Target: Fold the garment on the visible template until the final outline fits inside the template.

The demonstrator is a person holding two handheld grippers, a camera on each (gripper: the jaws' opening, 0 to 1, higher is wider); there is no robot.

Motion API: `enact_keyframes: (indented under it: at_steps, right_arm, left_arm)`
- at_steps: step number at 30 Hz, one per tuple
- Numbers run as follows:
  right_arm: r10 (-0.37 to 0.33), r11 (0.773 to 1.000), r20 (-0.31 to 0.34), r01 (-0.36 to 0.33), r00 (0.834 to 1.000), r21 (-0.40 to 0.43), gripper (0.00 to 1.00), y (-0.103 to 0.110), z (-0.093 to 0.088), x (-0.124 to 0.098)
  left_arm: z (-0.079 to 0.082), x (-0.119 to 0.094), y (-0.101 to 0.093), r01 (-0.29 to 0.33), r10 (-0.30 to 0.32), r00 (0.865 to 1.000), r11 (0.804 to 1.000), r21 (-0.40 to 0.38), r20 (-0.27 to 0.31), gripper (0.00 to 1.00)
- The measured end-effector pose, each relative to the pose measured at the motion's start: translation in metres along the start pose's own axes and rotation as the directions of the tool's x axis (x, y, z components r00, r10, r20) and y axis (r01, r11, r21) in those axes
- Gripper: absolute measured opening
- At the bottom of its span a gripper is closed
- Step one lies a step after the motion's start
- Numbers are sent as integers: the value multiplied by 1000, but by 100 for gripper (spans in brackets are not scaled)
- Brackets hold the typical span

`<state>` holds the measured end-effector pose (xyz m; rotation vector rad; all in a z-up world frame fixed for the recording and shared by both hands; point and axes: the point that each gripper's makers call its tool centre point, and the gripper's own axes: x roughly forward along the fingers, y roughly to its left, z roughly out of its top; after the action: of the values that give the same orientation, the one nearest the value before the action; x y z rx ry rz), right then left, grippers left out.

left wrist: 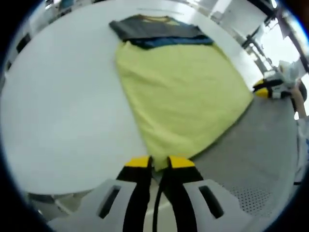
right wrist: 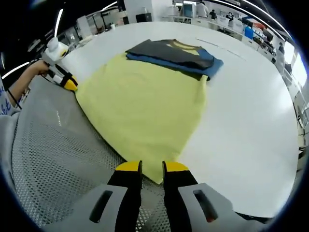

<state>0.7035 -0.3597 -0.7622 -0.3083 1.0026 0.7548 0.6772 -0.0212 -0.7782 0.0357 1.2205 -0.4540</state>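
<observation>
A yellow garment (left wrist: 183, 92) lies spread, partly on the white table (left wrist: 63, 106) and partly on a grey perforated mat (left wrist: 260, 145). My left gripper (left wrist: 159, 162) is shut on its near corner at the table's edge. My right gripper (left wrist: 263, 90) holds the corner to the right, over the mat. From the right gripper view the yellow garment (right wrist: 145, 106) stretches away from my right gripper (right wrist: 152, 167), whose jaws pinch its nearest corner. My left gripper (right wrist: 70, 84) grips the cloth's left corner there, above the grey mat (right wrist: 53, 154).
A folded stack of dark grey and blue clothes (left wrist: 154, 31) (right wrist: 174, 55) lies on the table at the garment's far edge, touching it. The white table (right wrist: 241, 121) curves away to the right. A person's arm (right wrist: 24, 82) reaches in behind the left gripper. Benches stand far off.
</observation>
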Motion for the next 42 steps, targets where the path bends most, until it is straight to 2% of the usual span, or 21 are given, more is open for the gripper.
enact_keyframes:
  at_steps: [5,10,16,26,36,42]
  right_arm:
    - [-3,1000,-20,3,1000,22,21,-4,-6,1]
    - [2,998,-73,2,997,57,24,-6,-12,4]
    - [-5,998,-134,13,991,61,25,-7,-19,10]
    - [2,999,-157,7,988,53,20,-7,-22,11]
    - [-31,999,-173,34,984,15,13,-12,-21,12]
    - [-35,999,-177,37,984,6,11,-13,-20,13]
  left_arm:
    - [0,0,0,8,-8,1000,1000,-14,5,10]
    - [0,0,0,9,-9,1000,1000,-12,0,11]
    - [0,1,0,14,-14,1000,1000,-22,1,10]
    - [2,2,-4,31,-31,1000,999,-16,-6,12]
    - [3,5,-5,23,-23,1000,1000,3,-21,3]
    - [3,6,-6,24,-24,999,1000,6,-26,2]
